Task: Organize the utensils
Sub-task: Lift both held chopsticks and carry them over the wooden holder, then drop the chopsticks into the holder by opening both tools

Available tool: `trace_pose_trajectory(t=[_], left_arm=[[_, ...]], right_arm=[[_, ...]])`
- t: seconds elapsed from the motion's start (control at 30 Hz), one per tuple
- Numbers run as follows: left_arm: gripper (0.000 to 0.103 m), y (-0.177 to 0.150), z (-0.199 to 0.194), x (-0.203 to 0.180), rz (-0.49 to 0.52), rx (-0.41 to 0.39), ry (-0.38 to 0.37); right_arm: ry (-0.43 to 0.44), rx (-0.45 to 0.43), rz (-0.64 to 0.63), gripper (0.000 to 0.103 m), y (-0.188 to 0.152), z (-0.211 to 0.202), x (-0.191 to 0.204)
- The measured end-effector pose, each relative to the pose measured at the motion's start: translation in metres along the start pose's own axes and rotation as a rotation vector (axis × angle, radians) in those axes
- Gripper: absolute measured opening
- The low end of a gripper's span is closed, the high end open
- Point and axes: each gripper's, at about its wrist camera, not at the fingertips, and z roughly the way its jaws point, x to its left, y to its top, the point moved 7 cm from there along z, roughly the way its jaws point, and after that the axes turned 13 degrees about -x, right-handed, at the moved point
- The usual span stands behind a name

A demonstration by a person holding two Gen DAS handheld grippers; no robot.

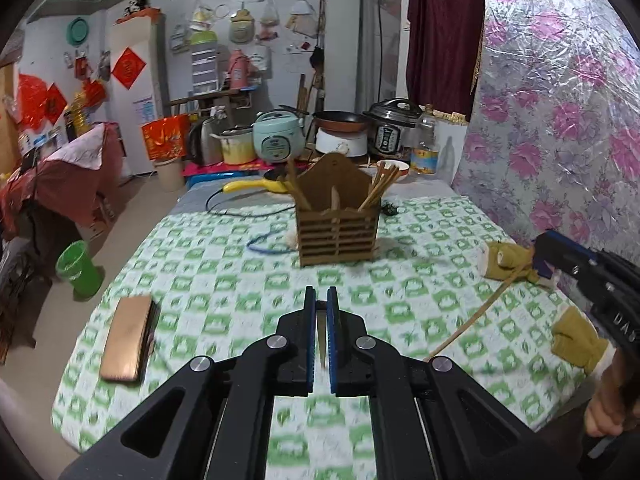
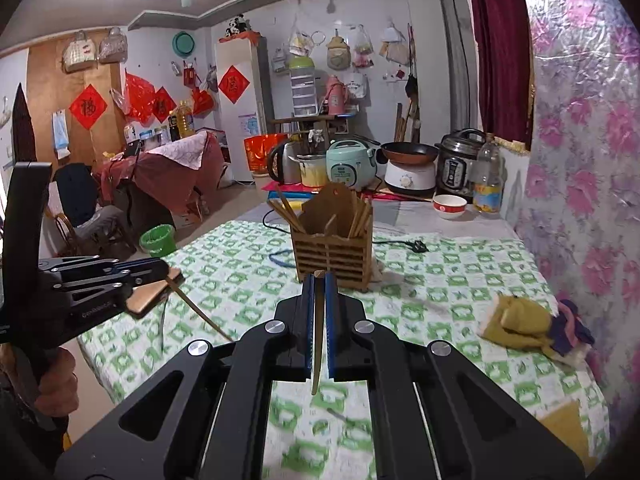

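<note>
A slatted wooden utensil holder [image 1: 338, 224] [image 2: 332, 248] stands in the middle of the table with several chopsticks upright in it. My left gripper [image 1: 321, 292] [image 2: 166, 270] is shut on one chopstick [image 2: 200, 312], which slants down from its tip above the table. My right gripper [image 2: 320, 276] [image 1: 538, 252] is shut on another chopstick [image 2: 317, 340] [image 1: 472, 320], held lengthwise between the blue pads. Both grippers hover above the green checked tablecloth [image 1: 224, 288], short of the holder.
A phone [image 1: 126, 338] [image 2: 148, 300] lies at the table's left edge. Yellow gloves [image 1: 508, 264] [image 2: 516, 320] lie by the flowered wall on the right. A blue cable [image 1: 268, 244] curls left of the holder. Cookers, a bowl [image 2: 450, 206] and a bottle stand at the back.
</note>
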Motion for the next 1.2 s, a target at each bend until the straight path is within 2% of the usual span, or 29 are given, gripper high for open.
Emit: trace_pose_trajectory(t=[0.37, 0.6, 0.7, 0.8, 0.93, 1.03, 1.07, 1.17, 1.2], left_arm=[[0.006, 0.091, 0.071, -0.004, 0.022, -0.057, 0.006], [0.006, 0.181, 0.099, 0.005, -0.029, -0.213, 0.028], [0.006, 0.203, 0.113, 0.003, -0.034, -0.261, 0.026], [0.006, 0.205, 0.133, 0.0, -0.033, -0.264, 0.022], [0.006, 0.186, 0.169, 0.006, -0.045, -0.226, 0.019], [0.006, 0.159, 0.201, 0.014, -0.063, -0.148, 0.002], [0.008, 0.146, 0.214, 0.016, -0.077, -0.108, -0.003], [0.048, 0.121, 0.232, 0.029, -0.094, -0.04, 0.027], [0.05, 0.116, 0.233, 0.035, -0.099, -0.033, 0.049]], right_arm=[[-0.024, -0.03, -0.008, 0.006, 0.046, 0.075, -0.012], [-0.06, -0.155, -0.003, 0.006, 0.101, 0.113, -0.015], [-0.067, -0.202, 0.001, 0.006, 0.122, 0.136, -0.013], [-0.078, -0.22, -0.011, 0.006, 0.131, 0.16, -0.013], [-0.095, -0.21, -0.025, 0.006, 0.121, 0.186, -0.019], [-0.097, -0.151, -0.01, 0.007, 0.098, 0.215, -0.029], [-0.095, -0.112, 0.001, 0.011, 0.085, 0.229, -0.034], [-0.106, 0.0, 0.038, 0.012, 0.054, 0.255, -0.051], [-0.11, 0.015, 0.059, 0.015, 0.05, 0.257, -0.057]])
